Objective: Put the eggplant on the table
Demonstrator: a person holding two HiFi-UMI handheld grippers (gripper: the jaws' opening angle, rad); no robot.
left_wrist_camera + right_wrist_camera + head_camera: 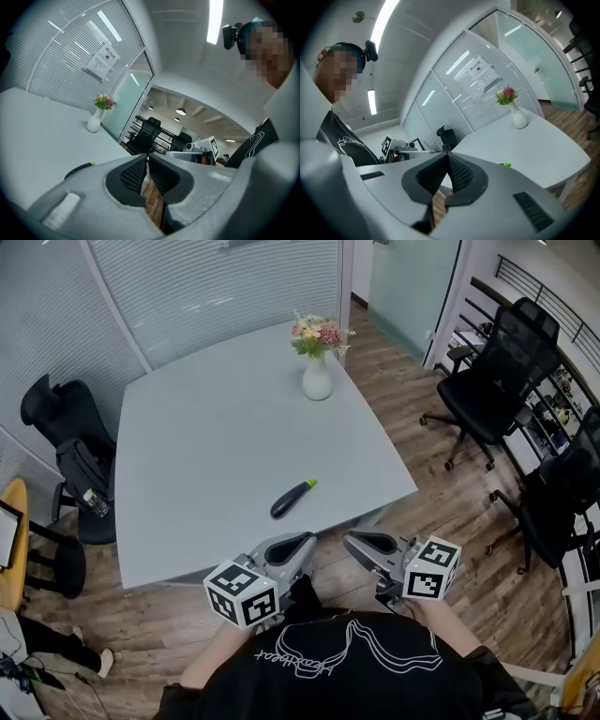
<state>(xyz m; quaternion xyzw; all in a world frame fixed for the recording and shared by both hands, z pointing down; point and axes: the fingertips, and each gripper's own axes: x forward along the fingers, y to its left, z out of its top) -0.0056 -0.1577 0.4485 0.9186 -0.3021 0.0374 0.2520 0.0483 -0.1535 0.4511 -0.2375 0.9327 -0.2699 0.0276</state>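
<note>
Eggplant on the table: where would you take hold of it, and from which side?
Probably around the dark middle of the eggplant, from above, jaws across its narrow width. It lies flat on the table, long axis slanting, green stem end away to the right.

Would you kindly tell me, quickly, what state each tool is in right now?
Left tool: closed, holding nothing.
Right tool: closed, holding nothing.

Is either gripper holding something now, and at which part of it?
Nothing is held. The left gripper and the right gripper both have their jaws together with nothing between them. The eggplant lies free on the table.
</note>
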